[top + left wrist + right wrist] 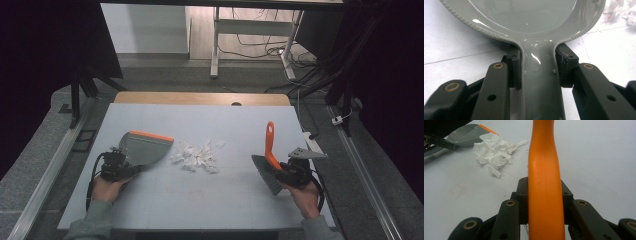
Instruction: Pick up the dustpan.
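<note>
A grey dustpan with an orange front lip lies on the left of the pale table. My left gripper is shut on its handle, and in the left gripper view the pads press both sides of the grey handle. A brush with an orange handle and grey bristles is at the right. My right gripper is shut on that handle. A pile of white paper scraps lies between the two tools, just right of the pan's lip. The scraps and the pan also appear in the right gripper view.
A wooden strip runs along the table's far edge. Beyond it stand white desk legs and loose cables on the floor. Metal rails flank the table on both sides.
</note>
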### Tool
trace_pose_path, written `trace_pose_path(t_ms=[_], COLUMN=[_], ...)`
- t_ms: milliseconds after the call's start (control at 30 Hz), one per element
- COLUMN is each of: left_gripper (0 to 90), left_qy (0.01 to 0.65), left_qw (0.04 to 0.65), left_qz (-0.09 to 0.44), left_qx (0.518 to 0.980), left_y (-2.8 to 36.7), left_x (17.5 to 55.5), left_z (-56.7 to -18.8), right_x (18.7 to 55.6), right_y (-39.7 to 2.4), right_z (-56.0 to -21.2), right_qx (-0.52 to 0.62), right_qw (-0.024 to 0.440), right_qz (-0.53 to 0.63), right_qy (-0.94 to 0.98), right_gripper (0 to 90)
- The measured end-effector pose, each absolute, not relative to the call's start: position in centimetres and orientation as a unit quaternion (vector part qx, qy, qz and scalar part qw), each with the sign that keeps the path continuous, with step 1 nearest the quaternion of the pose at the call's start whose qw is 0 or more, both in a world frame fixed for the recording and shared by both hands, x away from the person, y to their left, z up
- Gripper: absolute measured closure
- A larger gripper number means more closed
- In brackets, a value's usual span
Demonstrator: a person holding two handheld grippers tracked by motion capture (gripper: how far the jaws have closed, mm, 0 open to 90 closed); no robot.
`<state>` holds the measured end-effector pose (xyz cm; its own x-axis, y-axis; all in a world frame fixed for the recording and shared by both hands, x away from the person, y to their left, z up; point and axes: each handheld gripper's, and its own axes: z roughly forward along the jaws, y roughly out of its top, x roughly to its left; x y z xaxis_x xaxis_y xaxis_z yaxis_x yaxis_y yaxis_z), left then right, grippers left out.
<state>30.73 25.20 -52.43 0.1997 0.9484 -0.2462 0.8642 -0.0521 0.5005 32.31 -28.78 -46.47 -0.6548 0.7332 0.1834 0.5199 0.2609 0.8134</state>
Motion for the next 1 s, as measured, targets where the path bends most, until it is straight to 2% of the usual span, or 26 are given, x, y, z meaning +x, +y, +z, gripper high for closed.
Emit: trace_pose_path(t_ms=[1000], left_gripper=[61.8], left_qy=[0.571], left_qw=[0.348], left_qz=[0.11], left_qx=[0.735], left_y=[27.4], left_x=[28.8], left_z=[-49.6], right_x=[32.1], right_y=[-28.9], right_z=[-46.0], right_qx=[0.396], right_qw=[0.124], right_qz=[0.472], right_qy=[0.778], right_gripper=[70.0])
